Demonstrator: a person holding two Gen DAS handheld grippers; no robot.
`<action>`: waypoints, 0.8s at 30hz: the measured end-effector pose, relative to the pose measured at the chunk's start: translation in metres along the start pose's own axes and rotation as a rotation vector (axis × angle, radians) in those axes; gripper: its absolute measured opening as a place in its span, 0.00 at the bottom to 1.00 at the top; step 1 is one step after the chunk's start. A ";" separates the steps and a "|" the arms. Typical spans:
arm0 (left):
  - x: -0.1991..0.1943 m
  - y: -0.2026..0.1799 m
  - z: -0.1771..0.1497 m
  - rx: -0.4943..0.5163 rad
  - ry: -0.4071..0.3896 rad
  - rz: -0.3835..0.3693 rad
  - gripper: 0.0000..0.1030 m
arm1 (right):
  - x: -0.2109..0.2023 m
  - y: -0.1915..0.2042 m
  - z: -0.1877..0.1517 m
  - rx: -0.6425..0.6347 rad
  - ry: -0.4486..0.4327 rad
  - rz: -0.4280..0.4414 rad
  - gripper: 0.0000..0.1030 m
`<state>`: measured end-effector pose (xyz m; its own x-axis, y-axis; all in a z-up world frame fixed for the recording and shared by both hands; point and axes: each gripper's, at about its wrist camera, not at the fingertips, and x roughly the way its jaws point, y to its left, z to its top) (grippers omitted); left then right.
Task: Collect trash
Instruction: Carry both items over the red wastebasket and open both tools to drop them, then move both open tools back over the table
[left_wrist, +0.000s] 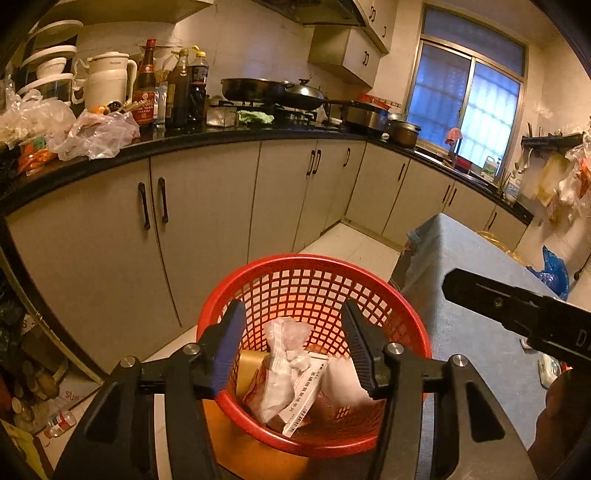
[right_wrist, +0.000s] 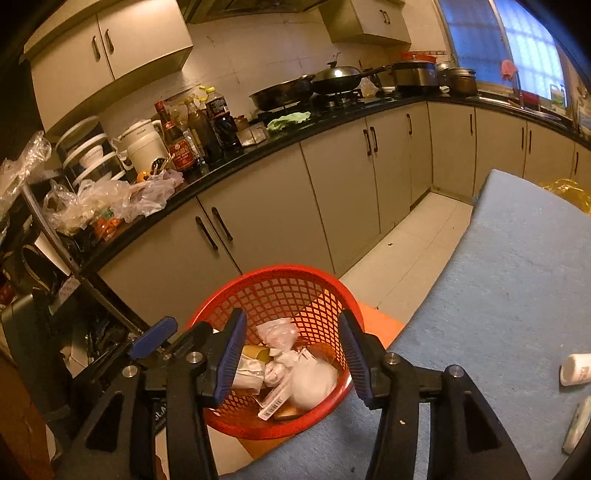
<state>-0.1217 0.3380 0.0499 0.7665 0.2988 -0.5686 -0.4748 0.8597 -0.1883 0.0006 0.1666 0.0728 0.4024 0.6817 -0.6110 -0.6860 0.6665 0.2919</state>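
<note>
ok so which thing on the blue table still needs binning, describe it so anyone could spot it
Start at the blue cloth-covered table beside the red basket. Near the table's right edge, away from the basket, lies a small white bottle on its side. It is stubby and rounded, unlike the thin flat strip just below it.

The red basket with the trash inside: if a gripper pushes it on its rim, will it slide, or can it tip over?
The red basket is open plastic mesh, so probably light and somewhat flexible. Its load, a white bag and paper packets, also looks light. A push on the rim may tip it; lower down, it would likely slide.
</note>
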 end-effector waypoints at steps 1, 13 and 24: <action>-0.002 -0.001 0.001 0.002 -0.001 -0.005 0.51 | -0.004 -0.002 -0.001 0.003 -0.005 -0.006 0.54; -0.027 -0.067 -0.001 0.137 -0.014 -0.106 0.53 | -0.100 -0.083 -0.030 0.114 -0.092 -0.161 0.54; -0.041 -0.187 -0.026 0.326 0.081 -0.311 0.65 | -0.224 -0.228 -0.075 0.314 -0.127 -0.577 0.62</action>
<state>-0.0752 0.1547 0.0874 0.8084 -0.0164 -0.5884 -0.0570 0.9927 -0.1059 0.0216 -0.1612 0.0883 0.7336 0.2069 -0.6474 -0.1377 0.9780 0.1566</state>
